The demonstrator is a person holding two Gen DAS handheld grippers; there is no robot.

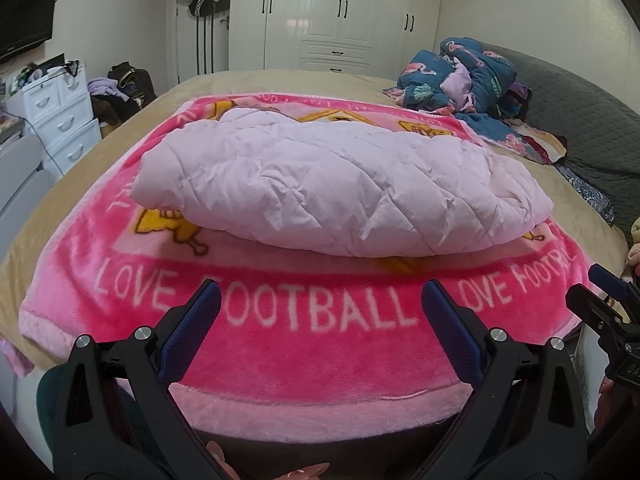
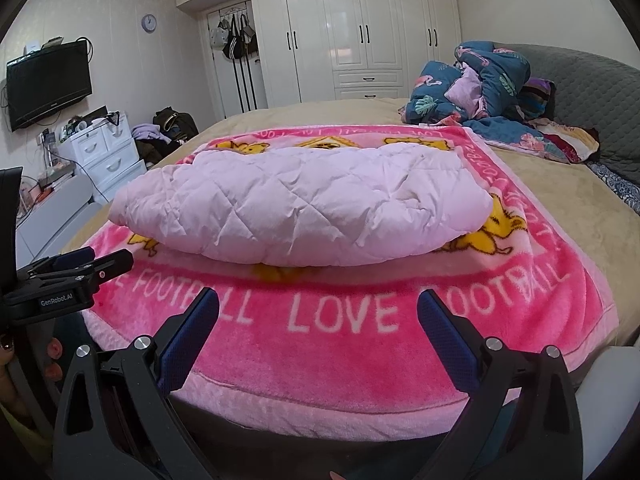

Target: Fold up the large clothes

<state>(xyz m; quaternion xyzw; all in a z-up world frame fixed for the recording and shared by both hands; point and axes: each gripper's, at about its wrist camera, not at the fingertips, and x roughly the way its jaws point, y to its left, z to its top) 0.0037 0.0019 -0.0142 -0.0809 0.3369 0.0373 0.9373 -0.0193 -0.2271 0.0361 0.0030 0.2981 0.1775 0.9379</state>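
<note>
Jaws: both sets spread wide and empty, hovering short of the quilted garment, over the near band of the pink blanket.
Left gripper (image 1: 320,312): released, nothing between the blue pads; aimed toward the garment's near edge.
Right gripper (image 2: 318,316): released likewise, level with its partner (each seen at the edge of the other's view).
Quilted garment (image 1: 336,184): pale lilac, puffy, lying as a doubled bundle with a rounded fold along its near edge; touched by neither gripper.
Pink blanket (image 2: 340,360): spread under the garment, its lettered border nearer than the garment.
Bed (image 2: 560,200): tan cover beneath blanket and garment alike.
Blue bedding heap (image 2: 480,84): beyond the garment and to its right, well apart.
Step in hand: likely between folds, or at the finish (bundle already looks compact).
Next move: if another fold is wanted, advance to the garment's ends, pinch both layers, lift together and lay over evenly; puffy fill likely to spring back.
</note>
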